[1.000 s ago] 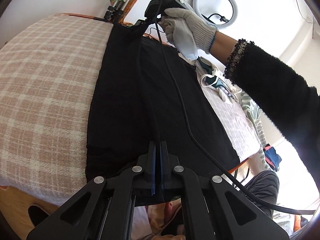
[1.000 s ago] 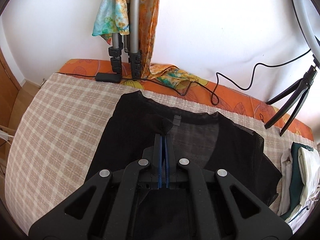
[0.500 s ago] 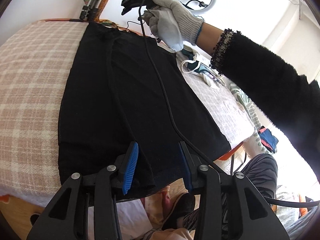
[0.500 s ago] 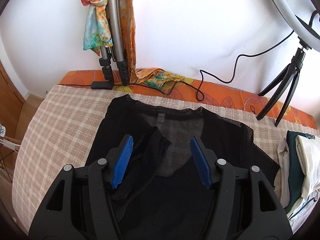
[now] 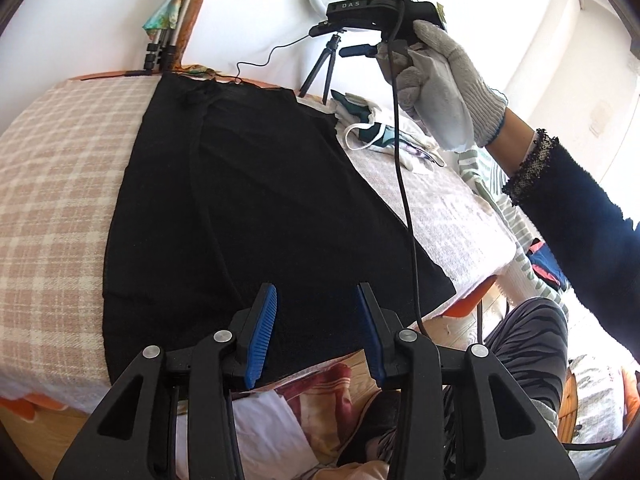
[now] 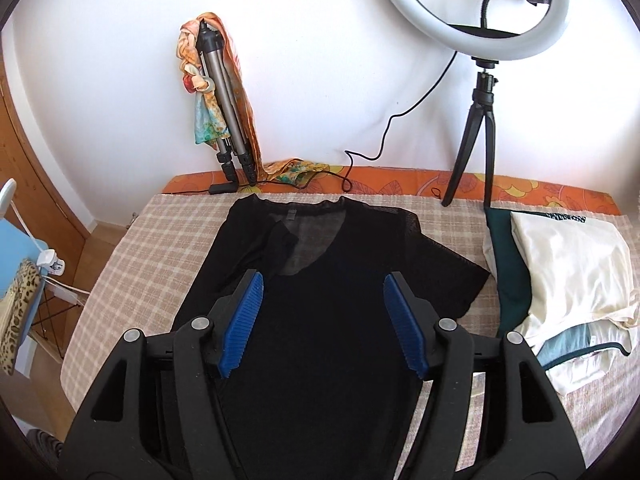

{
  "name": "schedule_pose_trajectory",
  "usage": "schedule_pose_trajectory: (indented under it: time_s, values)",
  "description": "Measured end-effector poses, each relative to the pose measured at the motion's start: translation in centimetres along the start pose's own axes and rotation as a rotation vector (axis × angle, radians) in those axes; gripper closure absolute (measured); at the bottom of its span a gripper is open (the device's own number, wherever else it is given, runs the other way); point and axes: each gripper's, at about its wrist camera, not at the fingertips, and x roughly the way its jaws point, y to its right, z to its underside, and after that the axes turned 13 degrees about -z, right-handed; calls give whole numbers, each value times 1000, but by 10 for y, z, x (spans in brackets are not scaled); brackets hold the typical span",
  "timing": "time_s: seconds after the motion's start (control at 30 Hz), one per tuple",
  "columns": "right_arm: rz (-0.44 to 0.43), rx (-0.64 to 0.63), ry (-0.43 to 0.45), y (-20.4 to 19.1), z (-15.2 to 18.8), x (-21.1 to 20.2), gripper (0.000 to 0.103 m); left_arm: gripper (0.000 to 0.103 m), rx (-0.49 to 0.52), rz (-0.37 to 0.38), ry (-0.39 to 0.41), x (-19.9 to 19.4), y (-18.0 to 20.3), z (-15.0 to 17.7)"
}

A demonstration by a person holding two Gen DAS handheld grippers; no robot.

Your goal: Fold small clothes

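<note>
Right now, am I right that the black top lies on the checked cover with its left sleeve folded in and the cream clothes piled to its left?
Not quite: the cream clothes lie right of the black top, as the right wrist view shows.

One black shirt, one ring light, two tripods, two claws.

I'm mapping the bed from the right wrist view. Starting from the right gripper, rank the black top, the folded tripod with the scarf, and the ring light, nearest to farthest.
From the right gripper:
1. Black top, spread on the bed directly beneath the open jaws.
2. Folded tripod with the scarf, leaning on the wall, back left.
3. Ring light, high at back right; close to the tripod's distance, so these two are uncertain.
</note>
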Motion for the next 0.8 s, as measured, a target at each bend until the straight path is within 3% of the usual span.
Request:
schedule_pose_trajectory:
  time_s: [0.4, 0.63, 0.8]
  values:
    - [-39, 205, 145, 99, 69, -102, 37, 64, 214, 46, 9, 26, 89, 3]
    - [-37, 305, 157, 144, 102, -116, 37, 64, 361, 70, -36, 56, 135, 11]
    - [-67, 349, 168, 164, 109, -120, 37, 63, 463, 24, -43, 79, 163, 21]
